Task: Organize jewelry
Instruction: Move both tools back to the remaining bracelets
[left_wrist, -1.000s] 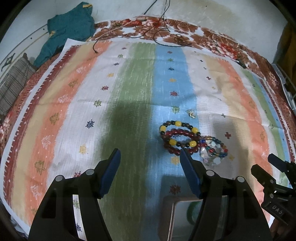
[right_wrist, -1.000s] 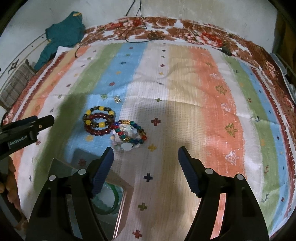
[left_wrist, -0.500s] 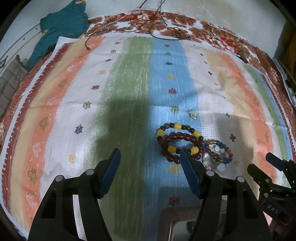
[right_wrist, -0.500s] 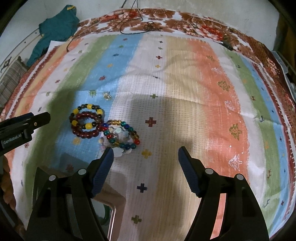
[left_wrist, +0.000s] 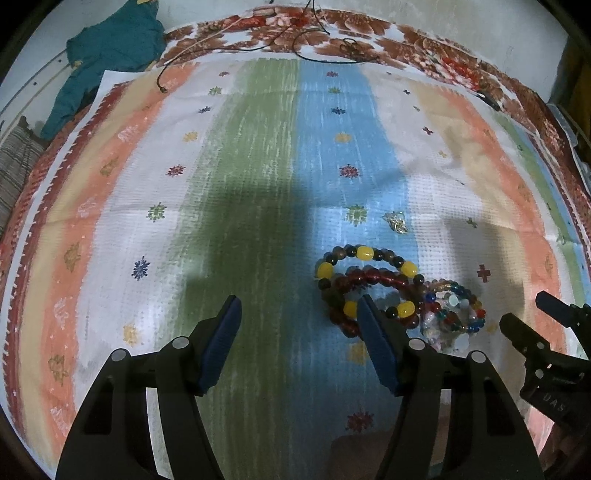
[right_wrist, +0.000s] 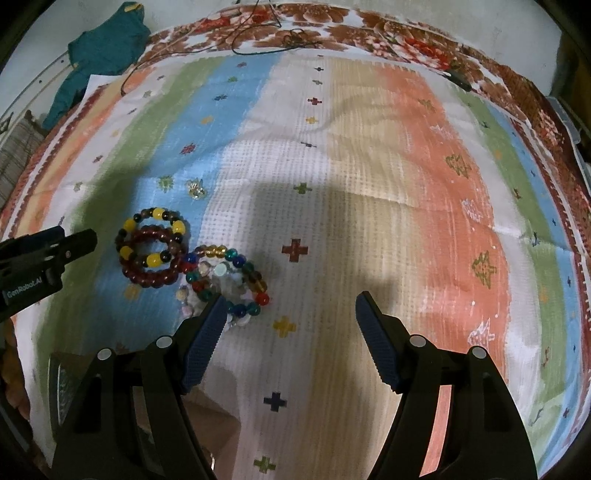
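A pile of bead bracelets lies on the striped cloth: a yellow-and-dark bracelet (left_wrist: 369, 258) (right_wrist: 153, 236), a dark red bracelet (left_wrist: 373, 280) (right_wrist: 155, 277) under it, and a multicolour bracelet (left_wrist: 458, 314) (right_wrist: 236, 277) beside them. A small gold trinket (left_wrist: 397, 221) (right_wrist: 195, 188) lies just beyond. My left gripper (left_wrist: 297, 314) is open and empty, its right finger at the red bracelet's near edge. My right gripper (right_wrist: 290, 310) is open and empty, its left finger over the multicolour bracelet's near edge. Each gripper shows at the other view's edge.
A box corner (right_wrist: 66, 380) shows low at the left of the right wrist view, mostly hidden by my gripper. A teal garment (left_wrist: 110, 48) and cables (left_wrist: 314, 33) lie at the far edge of the bed. A striped cushion (left_wrist: 14, 166) is at the left.
Both grippers have moved forward toward the bracelets, which now sit closer to the fingertips. The box with the green bangle has slid out of view beneath the grippers.
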